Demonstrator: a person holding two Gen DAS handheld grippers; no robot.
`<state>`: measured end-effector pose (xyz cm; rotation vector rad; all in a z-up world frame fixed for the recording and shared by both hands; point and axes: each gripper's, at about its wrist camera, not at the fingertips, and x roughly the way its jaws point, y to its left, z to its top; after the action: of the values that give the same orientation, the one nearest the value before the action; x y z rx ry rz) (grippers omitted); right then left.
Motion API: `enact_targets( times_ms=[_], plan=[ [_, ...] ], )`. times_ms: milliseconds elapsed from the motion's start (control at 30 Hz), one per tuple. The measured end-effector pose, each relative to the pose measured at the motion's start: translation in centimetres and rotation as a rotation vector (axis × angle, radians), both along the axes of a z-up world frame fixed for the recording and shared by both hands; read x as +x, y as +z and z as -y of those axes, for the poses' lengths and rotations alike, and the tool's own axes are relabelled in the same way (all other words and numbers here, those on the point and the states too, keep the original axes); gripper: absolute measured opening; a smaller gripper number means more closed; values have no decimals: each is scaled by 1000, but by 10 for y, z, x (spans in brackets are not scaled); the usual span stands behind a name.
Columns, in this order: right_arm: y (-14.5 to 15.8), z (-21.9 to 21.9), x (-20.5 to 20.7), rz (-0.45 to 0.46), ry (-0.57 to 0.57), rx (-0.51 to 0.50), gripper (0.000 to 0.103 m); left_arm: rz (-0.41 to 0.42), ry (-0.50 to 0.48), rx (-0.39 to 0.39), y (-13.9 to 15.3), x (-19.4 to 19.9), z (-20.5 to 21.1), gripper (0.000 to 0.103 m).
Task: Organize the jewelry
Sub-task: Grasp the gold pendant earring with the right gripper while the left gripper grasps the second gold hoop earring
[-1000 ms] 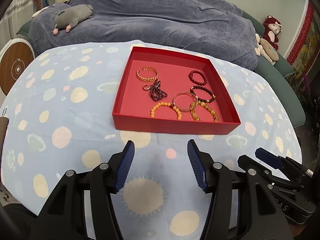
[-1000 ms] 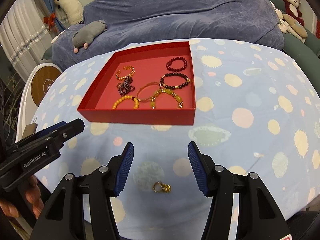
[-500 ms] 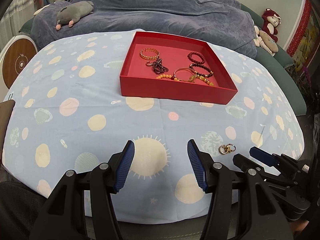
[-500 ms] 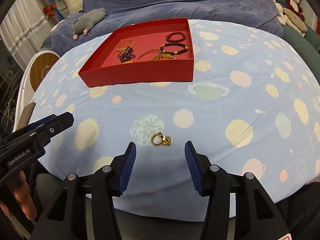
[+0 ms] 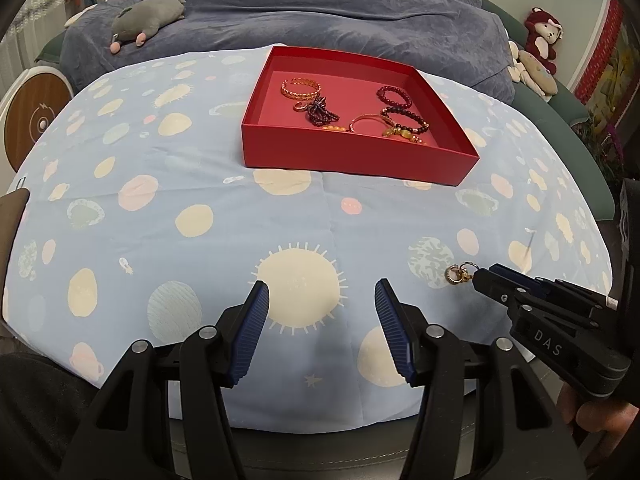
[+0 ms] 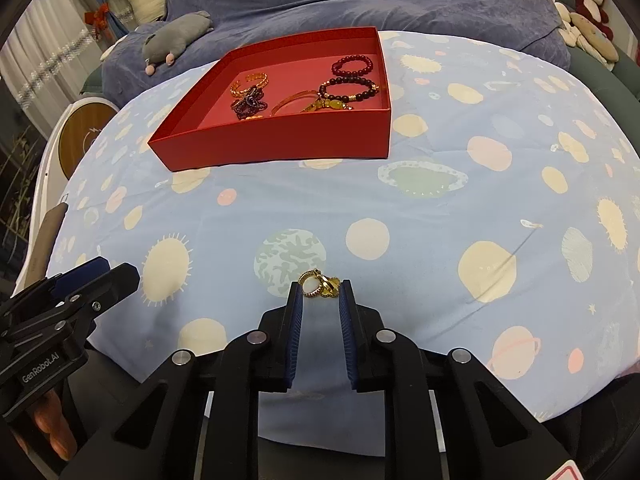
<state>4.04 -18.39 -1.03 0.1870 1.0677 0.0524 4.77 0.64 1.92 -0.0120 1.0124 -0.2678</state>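
The right gripper (image 6: 321, 295) has just been closing, and its blue fingers (image 6: 295, 320) now stand narrow on either side of a small cluster of gold earrings (image 6: 320, 283) lying on the desk near its front edge. The tips flank the earrings closely and appear to touch them, though a firm pinch cannot be told for sure from the right wrist view. From the left wrist view the same earrings (image 5: 460, 274) sit right at the tip of the right gripper (image 5: 482, 276), on the blue cloth (image 5: 200, 216) patterned with planets and suns.

The left gripper (image 5: 320, 296) hangs over the cloth with its fingers (image 5: 256, 312) about half open and nothing between them; a pale sun print lies under the gap.

Farther back on the desk sits a shallow red box (image 6: 280, 144). Inside it lie several bracelets: a gold chain one (image 6: 250, 82), a dark tangled one (image 6: 248, 105), two dark red beaded ones (image 6: 352, 66), a thin bangle (image 6: 292, 101) and some amber beads (image 6: 334, 105) partly hidden by the front wall.

Behind the desk is a bed with a blue-grey blanket (image 5: 320, 4), a grey plush toy (image 5: 148, 12) on it
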Motion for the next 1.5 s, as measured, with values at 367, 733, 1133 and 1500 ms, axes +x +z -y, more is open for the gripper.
enact_targets(
  times_ms=[367,733,1133,1500],
  plan=[
    [-7,2,10,-13,16,3,2,-17,-18,5,-5,1,7,52],
    [6,22,-8,19,-46,39,2,-22,-69,-14,-6,-1,28,52],
    [10,42,-13,19,-93,64,2,-32,-159,-34,-17,6,83,52],
    [2,55,-5,1,-122,91,2,-57,-218,1,-39,19,111,42]
  ],
)
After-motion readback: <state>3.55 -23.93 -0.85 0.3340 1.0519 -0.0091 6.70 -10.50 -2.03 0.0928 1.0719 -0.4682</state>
